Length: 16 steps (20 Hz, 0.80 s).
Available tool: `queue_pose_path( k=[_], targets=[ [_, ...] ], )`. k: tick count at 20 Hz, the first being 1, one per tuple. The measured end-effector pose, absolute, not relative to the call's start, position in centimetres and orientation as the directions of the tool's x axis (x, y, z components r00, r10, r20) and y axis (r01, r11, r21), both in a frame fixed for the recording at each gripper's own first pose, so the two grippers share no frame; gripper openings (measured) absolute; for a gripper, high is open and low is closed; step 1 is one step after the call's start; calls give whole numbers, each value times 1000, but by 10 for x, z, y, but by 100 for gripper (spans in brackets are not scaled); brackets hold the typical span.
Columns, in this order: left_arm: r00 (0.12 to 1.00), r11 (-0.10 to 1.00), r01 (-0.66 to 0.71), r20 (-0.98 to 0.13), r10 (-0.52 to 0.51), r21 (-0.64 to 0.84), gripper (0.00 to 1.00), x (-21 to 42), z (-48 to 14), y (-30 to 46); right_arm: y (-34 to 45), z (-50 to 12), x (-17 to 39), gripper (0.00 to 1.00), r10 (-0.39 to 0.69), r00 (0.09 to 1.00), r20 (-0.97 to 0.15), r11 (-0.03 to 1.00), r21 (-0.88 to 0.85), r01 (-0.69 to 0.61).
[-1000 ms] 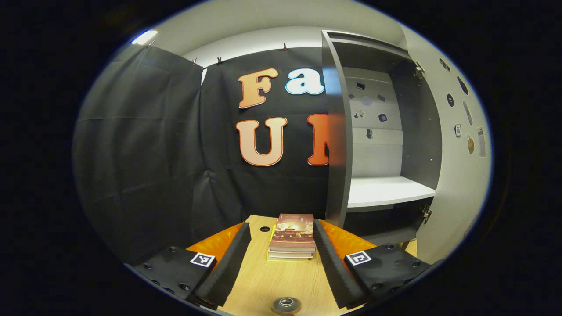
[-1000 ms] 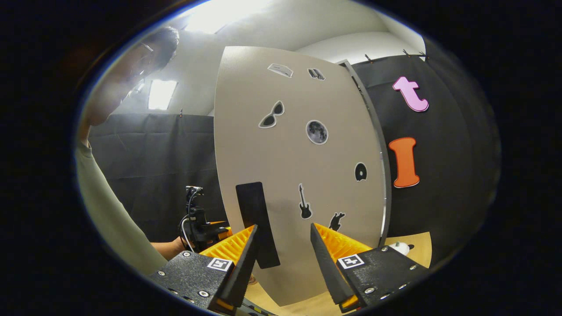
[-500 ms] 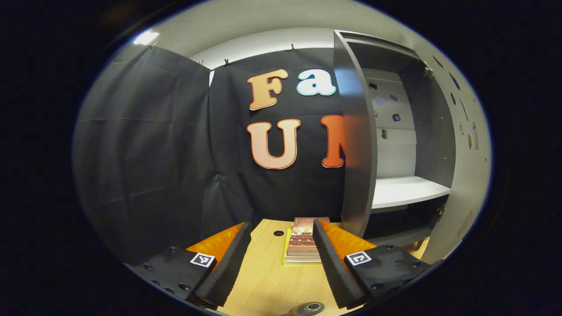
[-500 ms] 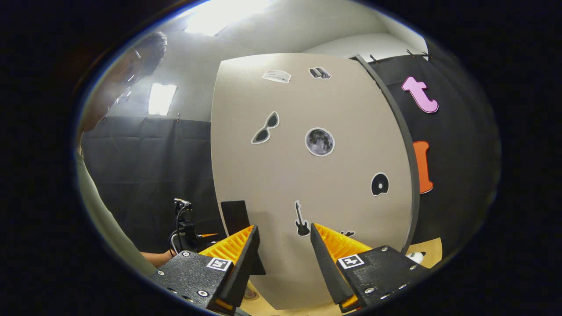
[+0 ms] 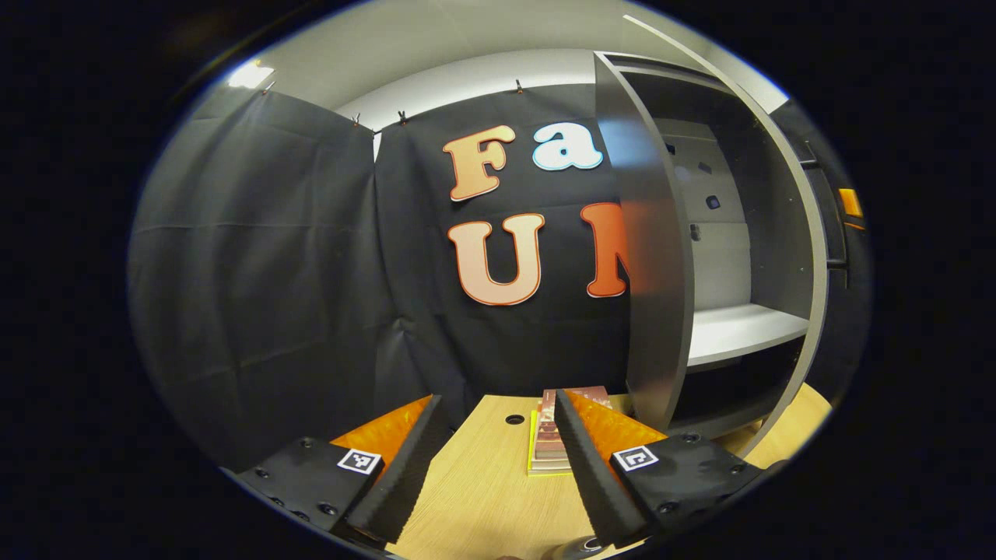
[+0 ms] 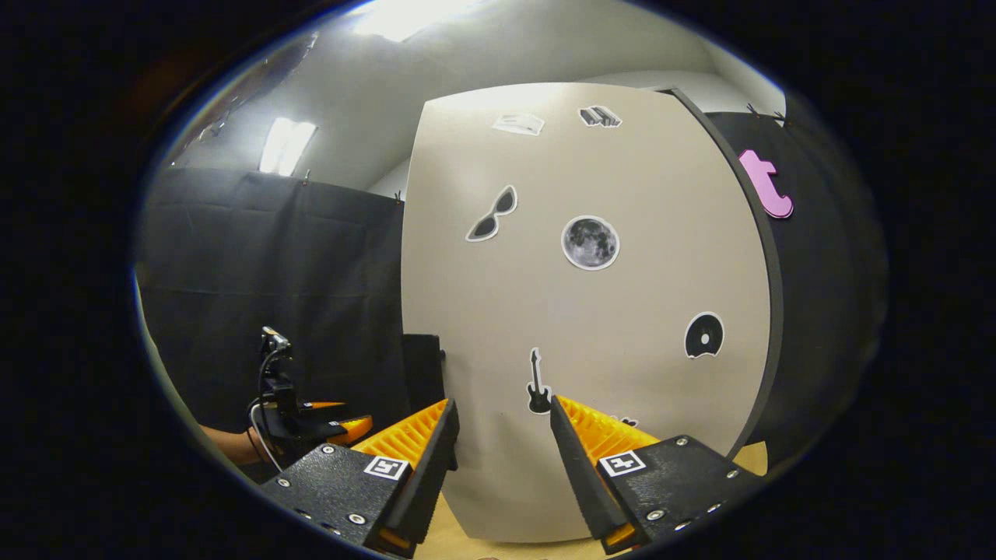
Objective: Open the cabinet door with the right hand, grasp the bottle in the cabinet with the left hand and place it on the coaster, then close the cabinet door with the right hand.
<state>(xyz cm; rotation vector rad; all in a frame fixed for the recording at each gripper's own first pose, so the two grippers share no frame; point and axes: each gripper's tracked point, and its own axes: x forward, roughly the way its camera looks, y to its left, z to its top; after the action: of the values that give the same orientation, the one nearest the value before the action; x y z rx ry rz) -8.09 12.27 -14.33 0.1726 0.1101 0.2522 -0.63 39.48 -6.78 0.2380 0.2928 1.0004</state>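
Right tool [image 6: 502, 451]: its fingers are standing apart and holding nothing. It is facing the front of the cabinet door [image 6: 591, 327], most likely so it can push the door shut.
Door handle [image 6: 424, 369]: the dark handle is sitting at the door's left edge, just above the tool's left finger. I cannot tell if they are touching.
Left tool [image 5: 494, 459]: its fingers are apart and empty, hanging over the worktop [image 5: 475, 498], out of the door's way.
Cabinet [image 5: 739, 257]: it is showing a bare white shelf [image 5: 735, 330]; the door is partly open.
Bottle: I am not spotting it on the shelf. A small round thing at the bottom edge of the left gripper view is too cut off to name.
Worktop: pale wood, with a stack of books [image 5: 548, 447] beside the cabinet.
Room: black cloth walls, ceiling lights shining.
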Motion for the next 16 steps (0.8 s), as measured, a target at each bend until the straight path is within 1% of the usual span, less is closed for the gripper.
queue_pose_path(
  k=[2, 3, 5, 6, 7, 9, 11, 14, 16],
  targets=[
    [964, 950, -238, -73, 257, 200, 92, -83, -136, 125, 406, -72, -2, 75, 849, 510, -139, 525, 327, -786],
    [964, 949, -240, -68, 259, 204, 93, -87, -133, 125, 407, -74, 2, 76, 838, 526, -148, 543, 318, -777],
    [968, 967, -223, -91, 234, 122, 92, -88, -128, 120, 405, -74, 1, 79, 830, 533, -162, 555, 333, -763],
    [968, 972, -229, -92, 234, 57, 93, -87, -122, 123, 404, -73, -1, 84, 831, 531, -168, 554, 342, -759],
    [967, 971, -240, -91, 240, 9, 94, -84, -115, 133, 403, -71, -3, 80, 833, 527, -171, 551, 347, -759],
    [960, 962, -271, -89, 267, -38, 92, -85, -103, 154, 403, -65, -14, 81, 848, 502, -169, 527, 364, -768],
    [955, 957, -289, -81, 286, -34, 93, -88, -92, 169, 405, -59, -23, 84, 858, 487, -163, 512, 354, -783],
    [955, 956, -292, -60, 291, -5, 92, -91, -76, 172, 409, -66, -16, 85, 830, 524, -189, 557, 292, -777],
    [957, 957, -289, -39, 289, 3, 92, -92, -64, 173, 415, -72, -9, 85, 816, 537, -213, 578, 295, -761]
  ],
)
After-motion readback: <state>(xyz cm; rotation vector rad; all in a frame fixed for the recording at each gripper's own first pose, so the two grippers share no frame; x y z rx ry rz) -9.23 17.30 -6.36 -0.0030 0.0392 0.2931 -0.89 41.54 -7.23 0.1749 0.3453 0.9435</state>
